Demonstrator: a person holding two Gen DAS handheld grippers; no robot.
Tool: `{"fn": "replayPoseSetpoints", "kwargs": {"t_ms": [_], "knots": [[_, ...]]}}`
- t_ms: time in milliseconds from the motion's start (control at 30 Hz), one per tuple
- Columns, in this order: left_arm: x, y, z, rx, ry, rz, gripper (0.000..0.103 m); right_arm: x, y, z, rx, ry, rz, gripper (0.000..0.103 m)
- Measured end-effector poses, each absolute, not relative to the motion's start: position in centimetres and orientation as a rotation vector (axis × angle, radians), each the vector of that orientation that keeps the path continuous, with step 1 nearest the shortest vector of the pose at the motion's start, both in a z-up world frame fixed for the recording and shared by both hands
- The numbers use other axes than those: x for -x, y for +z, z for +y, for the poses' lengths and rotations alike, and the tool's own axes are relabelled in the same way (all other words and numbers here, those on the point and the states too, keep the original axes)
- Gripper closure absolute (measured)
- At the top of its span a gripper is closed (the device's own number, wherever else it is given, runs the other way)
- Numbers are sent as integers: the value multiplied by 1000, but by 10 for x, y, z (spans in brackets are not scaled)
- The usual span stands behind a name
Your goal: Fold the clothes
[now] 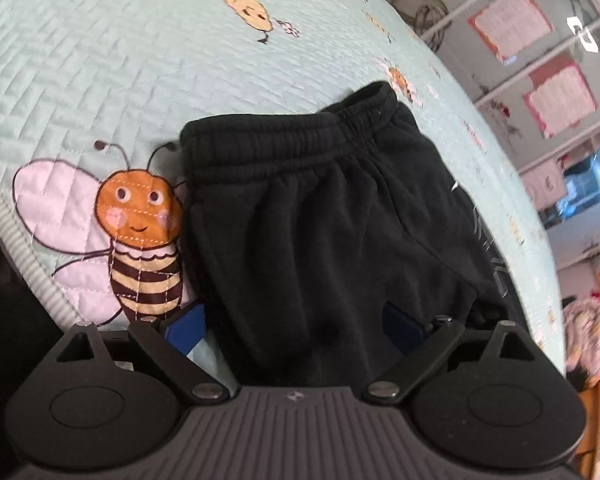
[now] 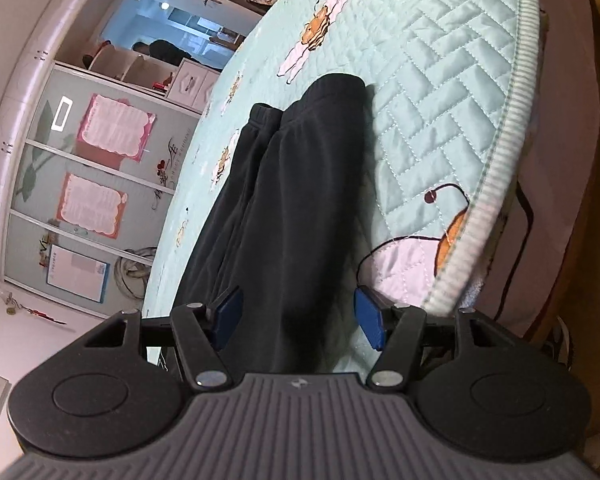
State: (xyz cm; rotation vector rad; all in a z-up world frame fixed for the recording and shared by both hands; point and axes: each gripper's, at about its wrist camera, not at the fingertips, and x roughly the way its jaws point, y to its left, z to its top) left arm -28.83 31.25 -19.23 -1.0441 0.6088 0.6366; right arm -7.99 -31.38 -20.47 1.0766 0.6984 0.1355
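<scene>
Black trousers (image 1: 320, 208): one pair, folded, lying ahead of and between the spread fingers of both tools.
Quilted bedspread (image 1: 100, 92): one, beneath the trousers.
Grippers: two, left gripper (image 1: 296, 324) and right gripper (image 2: 298, 316), each with two blue pads.
Large embroidered bee (image 1: 140, 236): one, left of the left tool's fingers.
Pink-bordered sheets (image 2: 116, 126) on the wardrobe: two, far left of the right tool.
</scene>
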Motion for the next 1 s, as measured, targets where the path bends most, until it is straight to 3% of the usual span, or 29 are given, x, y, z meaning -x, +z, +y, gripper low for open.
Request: {"fn": "replayPoseSetpoints", "kwargs": {"t_ms": [233, 267, 400, 467, 567, 633, 700, 767, 800, 867, 933, 967, 1000], "knots": [[291, -192, 324, 1129, 637, 570, 7, 81, -206, -312, -1076, 139, 697, 41], [291, -191, 323, 1133, 628, 559, 13, 81, -206, -311, -1073, 139, 697, 41], [294, -186, 317, 1144, 578, 521, 75, 83, -207, -312, -1080, 142, 692, 41], [297, -182, 313, 1140, 562, 492, 85, 82, -207, -312, -1082, 146, 692, 41], [298, -178, 313, 1135, 559, 474, 86, 81, -207, -310, -1078, 156, 698, 42], [296, -181, 315, 1146, 580, 497, 81, 81, -207, -308, -1075, 159, 704, 46], [293, -188, 316, 1149, 583, 528, 53, 80, -207, -308, -1073, 159, 708, 47], [289, -193, 313, 1140, 591, 554, 46, 80, -207, -307, -1074, 157, 711, 48], [288, -194, 311, 1137, 593, 561, 46, 80, -207, -307, -1074, 157, 713, 50], [286, -194, 309, 1128, 599, 565, 49, 79, -208, -307, -1074, 156, 722, 66], [287, -191, 310, 1127, 595, 554, 65, 77, -210, -307, -1079, 163, 736, 77], [287, -189, 310, 1127, 593, 549, 80, 75, -211, -307, -1083, 167, 743, 79], [287, -188, 310, 1127, 591, 543, 84, 74, -211, -307, -1085, 169, 746, 80]]}}
